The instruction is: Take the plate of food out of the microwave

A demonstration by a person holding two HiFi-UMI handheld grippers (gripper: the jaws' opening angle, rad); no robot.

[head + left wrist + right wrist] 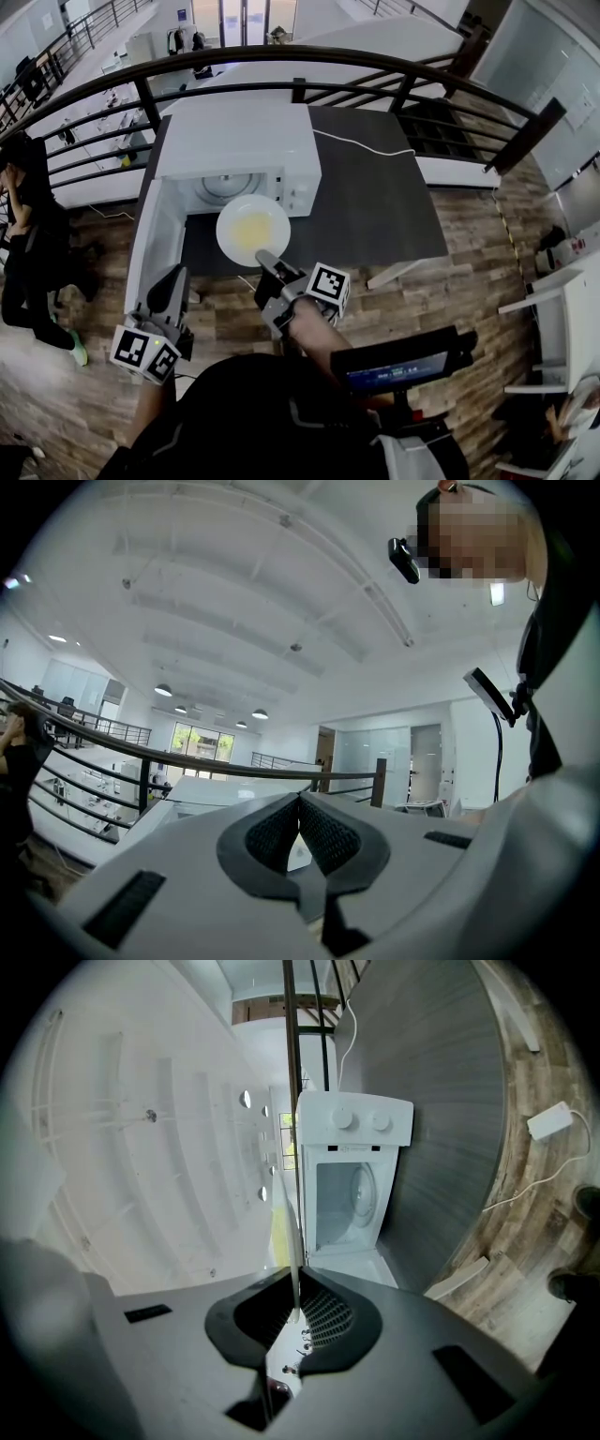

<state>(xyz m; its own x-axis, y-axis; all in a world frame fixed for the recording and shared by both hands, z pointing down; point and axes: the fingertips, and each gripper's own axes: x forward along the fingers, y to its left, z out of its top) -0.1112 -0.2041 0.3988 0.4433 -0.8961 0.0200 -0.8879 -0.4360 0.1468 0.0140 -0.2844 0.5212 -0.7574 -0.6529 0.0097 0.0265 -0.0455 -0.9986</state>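
Pinching the plate (pixel 251 228) only at its six o'clock rim, my right gripper (pixel 266 259) has its fingers clenched on it, just outside the microwave (pixel 239 141) above the bench (pixel 375 197). I fear this thin hold lets it droop and spill. My left gripper (pixel 171 287), at eight o'clock, is clenched on nothing.

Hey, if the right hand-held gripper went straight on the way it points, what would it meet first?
The open microwave, probably. The right hand-held gripper, holding the plate by the rim, points at its cavity, so the plate would enter first; the gap is hard to judge.
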